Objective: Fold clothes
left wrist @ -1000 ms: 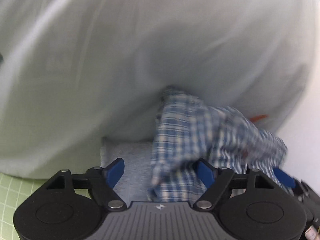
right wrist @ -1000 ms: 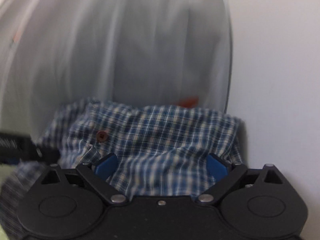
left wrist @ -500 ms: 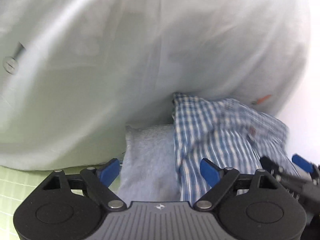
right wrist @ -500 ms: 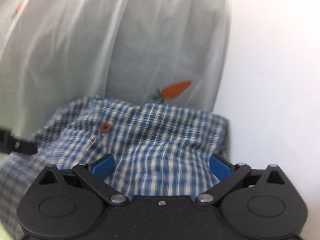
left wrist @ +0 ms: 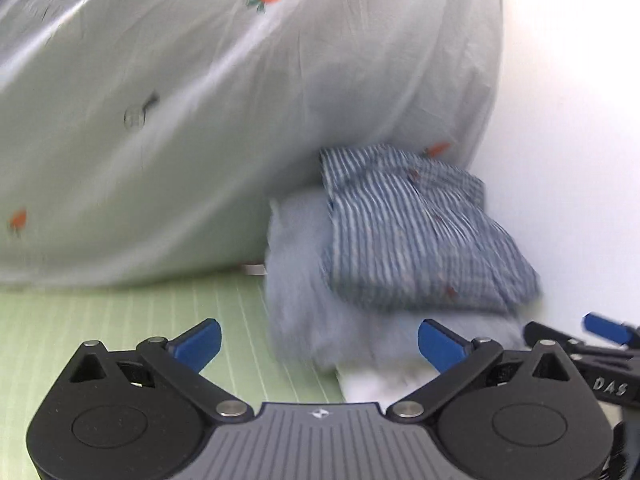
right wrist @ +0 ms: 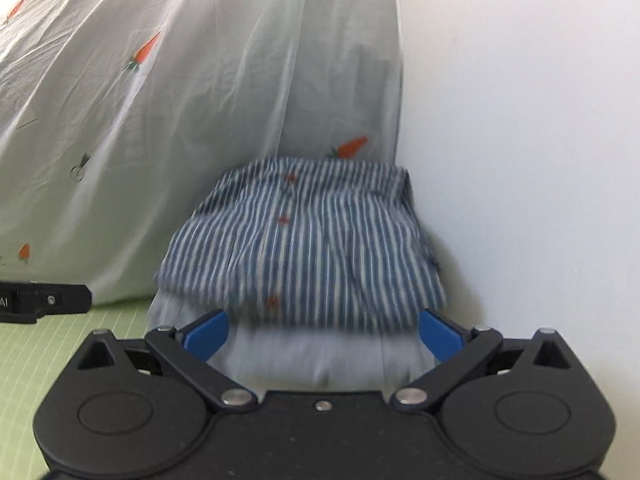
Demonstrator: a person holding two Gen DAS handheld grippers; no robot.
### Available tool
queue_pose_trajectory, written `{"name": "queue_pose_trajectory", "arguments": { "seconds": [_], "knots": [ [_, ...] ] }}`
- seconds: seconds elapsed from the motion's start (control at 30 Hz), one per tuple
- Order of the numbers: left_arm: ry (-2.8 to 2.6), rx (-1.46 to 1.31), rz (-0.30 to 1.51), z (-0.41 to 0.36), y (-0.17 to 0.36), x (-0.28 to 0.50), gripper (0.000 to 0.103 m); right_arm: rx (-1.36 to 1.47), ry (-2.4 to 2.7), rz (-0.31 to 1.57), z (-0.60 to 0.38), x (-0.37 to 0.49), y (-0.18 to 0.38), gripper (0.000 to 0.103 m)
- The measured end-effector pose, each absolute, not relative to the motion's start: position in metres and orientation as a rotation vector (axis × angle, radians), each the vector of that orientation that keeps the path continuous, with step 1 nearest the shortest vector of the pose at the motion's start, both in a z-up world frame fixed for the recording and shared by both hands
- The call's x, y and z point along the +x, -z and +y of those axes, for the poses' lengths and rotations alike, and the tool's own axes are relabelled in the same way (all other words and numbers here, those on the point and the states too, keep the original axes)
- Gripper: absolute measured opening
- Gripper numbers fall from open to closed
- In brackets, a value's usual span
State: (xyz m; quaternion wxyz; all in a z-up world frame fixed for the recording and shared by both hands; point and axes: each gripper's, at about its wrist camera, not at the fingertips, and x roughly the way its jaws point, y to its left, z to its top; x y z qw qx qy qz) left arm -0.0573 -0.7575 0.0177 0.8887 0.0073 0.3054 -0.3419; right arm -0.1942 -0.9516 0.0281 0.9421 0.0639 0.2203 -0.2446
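Shirt (right wrist: 304, 240): folded, soft, light, atop pale clothes (right wrist: 312, 356); best gripped along near edge. Left gripper (left wrist: 318, 342), right gripper (right wrist: 322, 330) both spread, empty.

Left wrist view: sitting low over the green mat (left wrist: 120, 320), looking forward between its own spread fingers, facing the folded plaid shirt (left wrist: 412, 240) slightly to its right.

Right wrist view: looking straight along its fingers at the plaid shirt (right wrist: 304, 248), sitting close, white wall (right wrist: 520, 160) on its right.

Shared area: both are taking in the shirt stack, the carrot-print sheet (left wrist: 200, 100) behind it, and each other's gripper edge.
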Motion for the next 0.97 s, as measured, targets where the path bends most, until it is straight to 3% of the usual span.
{"name": "queue_pose_trajectory", "arguments": {
  "seconds": [0.4,0.97],
  "knots": [
    [0.805,0.149,0.65,-0.713,0.001,-0.136,0.103,0.241,0.572,0.546,-0.897,-0.276,0.011,0.103],
    [0.871,0.189,0.629,-0.709,0.001,-0.156,0.103,0.254,0.585,0.525,-0.893,-0.298,0.007,0.102]
  ]
}}
